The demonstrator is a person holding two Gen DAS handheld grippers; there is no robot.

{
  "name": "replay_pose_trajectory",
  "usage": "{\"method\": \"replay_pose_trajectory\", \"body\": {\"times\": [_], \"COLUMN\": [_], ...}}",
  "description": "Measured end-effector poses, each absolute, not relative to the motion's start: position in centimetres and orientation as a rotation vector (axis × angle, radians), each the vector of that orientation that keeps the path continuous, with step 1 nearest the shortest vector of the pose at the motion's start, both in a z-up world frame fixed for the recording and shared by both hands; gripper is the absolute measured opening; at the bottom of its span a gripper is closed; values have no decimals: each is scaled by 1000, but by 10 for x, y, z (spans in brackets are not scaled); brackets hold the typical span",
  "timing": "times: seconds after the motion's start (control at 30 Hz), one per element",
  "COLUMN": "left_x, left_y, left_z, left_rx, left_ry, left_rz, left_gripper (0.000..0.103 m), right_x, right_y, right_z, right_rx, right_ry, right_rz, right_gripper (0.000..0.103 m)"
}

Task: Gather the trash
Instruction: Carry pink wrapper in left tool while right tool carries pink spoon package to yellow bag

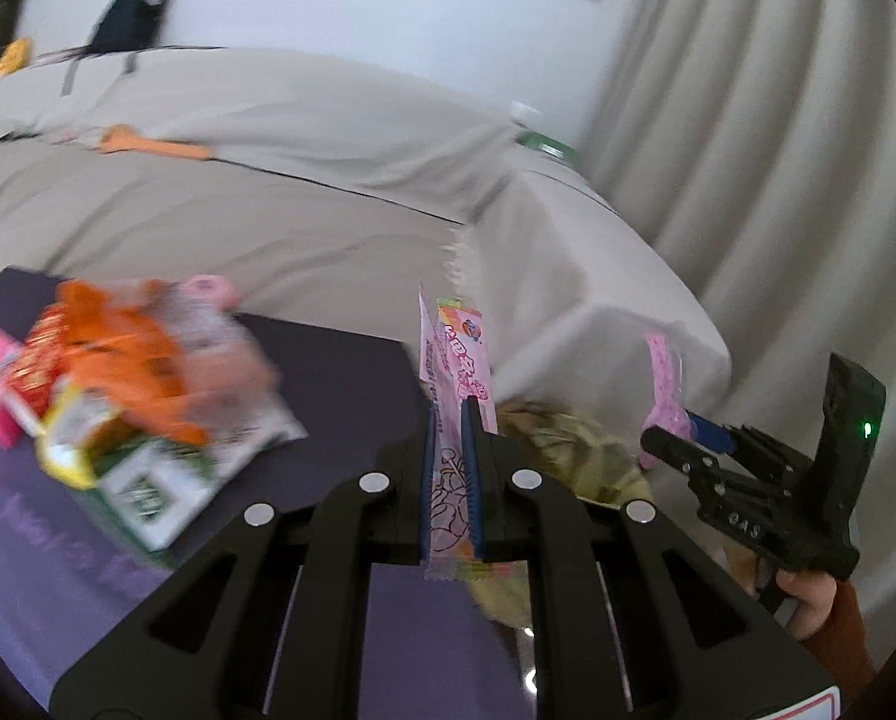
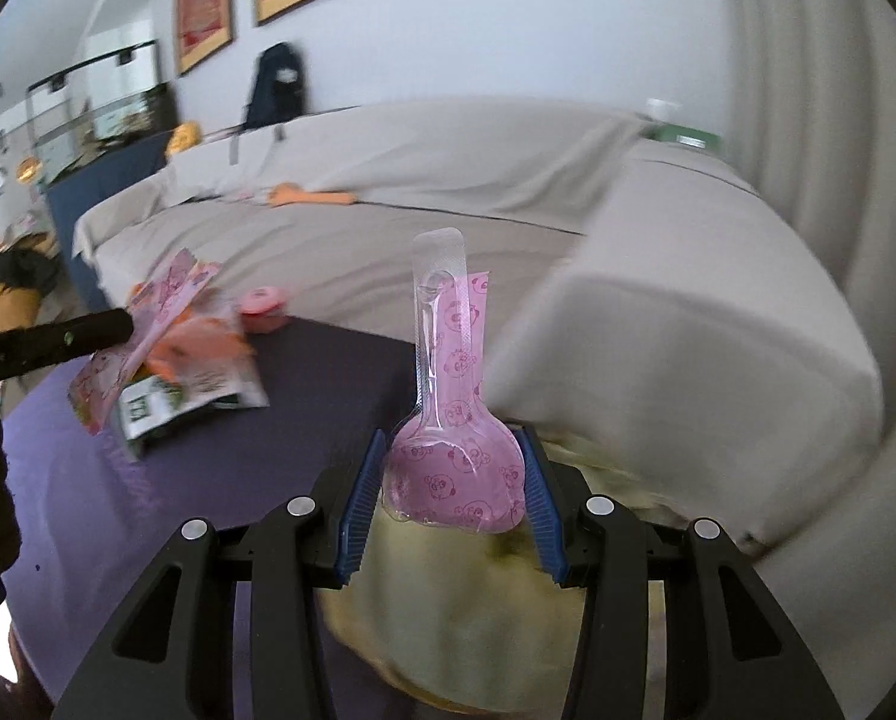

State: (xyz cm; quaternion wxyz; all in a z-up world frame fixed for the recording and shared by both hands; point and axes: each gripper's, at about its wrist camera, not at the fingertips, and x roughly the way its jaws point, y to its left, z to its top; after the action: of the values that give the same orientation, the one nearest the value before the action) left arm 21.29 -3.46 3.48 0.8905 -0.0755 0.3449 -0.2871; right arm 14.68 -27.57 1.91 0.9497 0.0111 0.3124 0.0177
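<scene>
My left gripper (image 1: 451, 414) is shut on a long pink candy wrapper (image 1: 457, 372) and holds it upright above the dark purple table (image 1: 340, 372). My right gripper (image 2: 455, 450) is shut on a pink spoon-shaped plastic package (image 2: 451, 420), held above a yellowish bag (image 2: 466, 612). The right gripper also shows at the right of the left wrist view (image 1: 682, 426), with the pink package (image 1: 664, 384) in it. A pile of trash wrappers and small boxes (image 1: 124, 390) lies on the table at the left; it also shows in the right wrist view (image 2: 184, 360).
A sofa under a beige cover (image 1: 268, 192) stands behind the table, with an orange object (image 1: 154, 147) on it. White curtains (image 1: 778, 150) hang at the right. A dark backpack (image 2: 274, 84) sits behind the sofa. A pink round tape-like item (image 2: 262, 303) lies on the table's far edge.
</scene>
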Motion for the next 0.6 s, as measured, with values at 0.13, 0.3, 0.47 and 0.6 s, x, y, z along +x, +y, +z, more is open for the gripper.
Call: {"method": "replay_pose_trajectory", "body": {"times": [0.13, 0.3, 0.47, 0.6], "left_x": [217, 225, 236, 246], "left_y": [-88, -140, -180, -205], "left_z": [26, 8, -18, -46], "left_rx": [-95, -61, -47, -52], "left_ry": [725, 780, 840, 914], "left_rz": [-661, -724, -748, -747], "left_gripper": [9, 9, 9, 9], "right_x": [138, 131, 128, 130], "right_y": [-321, -356, -373, -382], "right_z": [17, 13, 6, -8], "right_rx": [65, 99, 122, 140], "right_ry": [622, 609, 605, 624], "right_rz": [-45, -99, -124, -131], "right_gripper": [43, 43, 43, 43]}}
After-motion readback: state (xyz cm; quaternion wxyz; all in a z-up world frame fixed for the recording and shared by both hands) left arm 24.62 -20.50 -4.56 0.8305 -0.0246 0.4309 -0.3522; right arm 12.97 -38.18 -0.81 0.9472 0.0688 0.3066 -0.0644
